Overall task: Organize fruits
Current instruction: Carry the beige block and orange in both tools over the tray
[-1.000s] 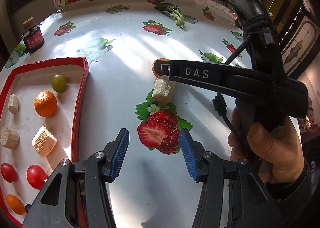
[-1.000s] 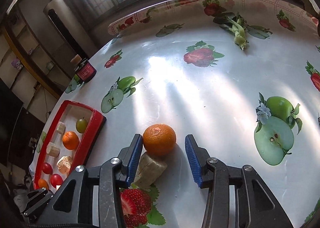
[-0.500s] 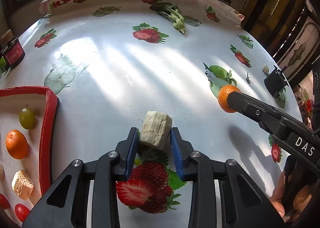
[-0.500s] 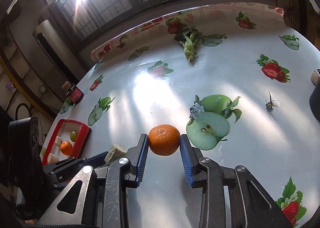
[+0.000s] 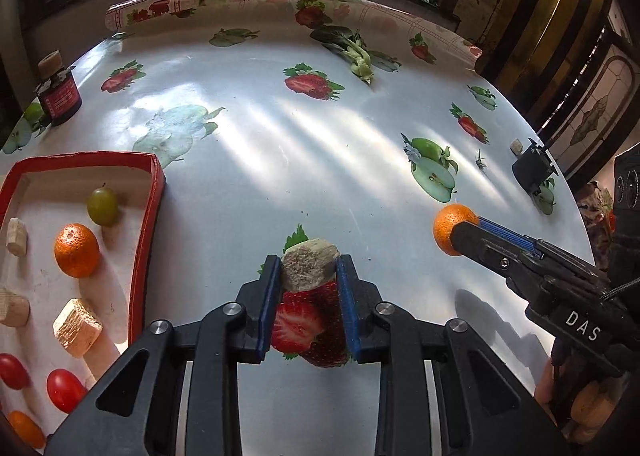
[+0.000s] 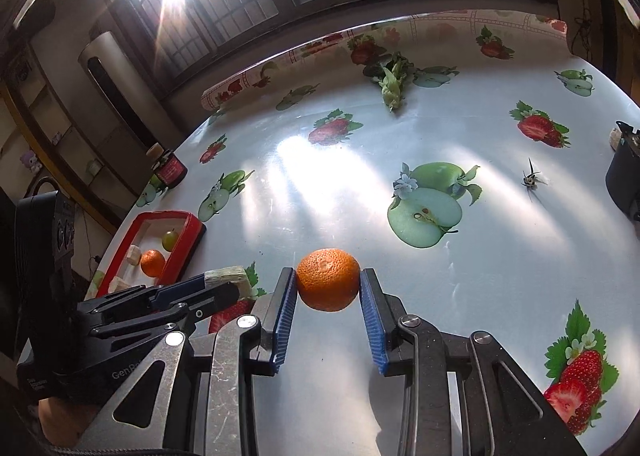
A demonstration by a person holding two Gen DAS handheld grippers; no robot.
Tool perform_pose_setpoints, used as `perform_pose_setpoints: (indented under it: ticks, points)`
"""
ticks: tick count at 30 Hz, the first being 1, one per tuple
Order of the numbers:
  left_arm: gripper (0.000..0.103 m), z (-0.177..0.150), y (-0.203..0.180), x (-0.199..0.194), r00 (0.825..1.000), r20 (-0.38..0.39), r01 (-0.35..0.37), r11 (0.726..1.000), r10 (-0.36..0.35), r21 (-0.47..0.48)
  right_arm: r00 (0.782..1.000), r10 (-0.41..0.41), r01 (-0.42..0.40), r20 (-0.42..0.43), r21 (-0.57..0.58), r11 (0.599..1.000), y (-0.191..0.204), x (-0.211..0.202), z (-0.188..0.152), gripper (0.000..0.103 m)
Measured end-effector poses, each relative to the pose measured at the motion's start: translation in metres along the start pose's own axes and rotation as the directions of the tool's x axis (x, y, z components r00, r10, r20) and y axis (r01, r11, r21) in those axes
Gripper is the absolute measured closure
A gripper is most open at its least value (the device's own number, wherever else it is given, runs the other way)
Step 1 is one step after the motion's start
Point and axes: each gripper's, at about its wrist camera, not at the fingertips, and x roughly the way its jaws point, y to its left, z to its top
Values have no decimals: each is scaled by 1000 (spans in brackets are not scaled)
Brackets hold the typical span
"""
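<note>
My left gripper (image 5: 307,270) is shut on a pale fibrous cane chunk (image 5: 308,263), held above the tablecloth; it also shows in the right wrist view (image 6: 226,278). My right gripper (image 6: 328,282) is shut on an orange mandarin (image 6: 328,284), lifted off the table; the mandarin shows in the left wrist view (image 5: 450,226) at the right. A red-rimmed tray (image 5: 154,192) at the left holds a mandarin (image 5: 76,250), a green grape (image 5: 102,206), several cane chunks (image 5: 76,327) and cherry tomatoes (image 5: 64,390).
The table carries a fruit-print cloth (image 5: 280,144). A dark jar (image 5: 58,94) stands at the far left, a leafy green (image 5: 352,52) lies at the back, and a small black object (image 5: 534,170) sits at the right edge.
Both grippers closed and lifted: the left took the cane chunk, the right took the mandarin and carried it off to the right. Both now sit higher above the table.
</note>
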Motion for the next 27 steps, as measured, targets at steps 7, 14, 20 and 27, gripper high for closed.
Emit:
perform_pose_setpoints:
  ticks: [7,14,20,27]
  points:
    - [79,-12,23,-19,999,20,-33,999,34,-42,1000,18,-18,-10,-40,999,25,0,-11,70]
    - [79,-24,38,-38,998,48,-40,997,43,-60,999,35,-36,-15,-80,996,49,-1,-20,70]
    - [79,-33,51,-51,997,66,-43,996,49,-81,999,40,-42,-20,-104,994,63,-5,-27,70]
    - [79,-41,67,-68,993,90,-61,993,70,-103,998,54,-57,-28,-139,989,83,-3,-32,70]
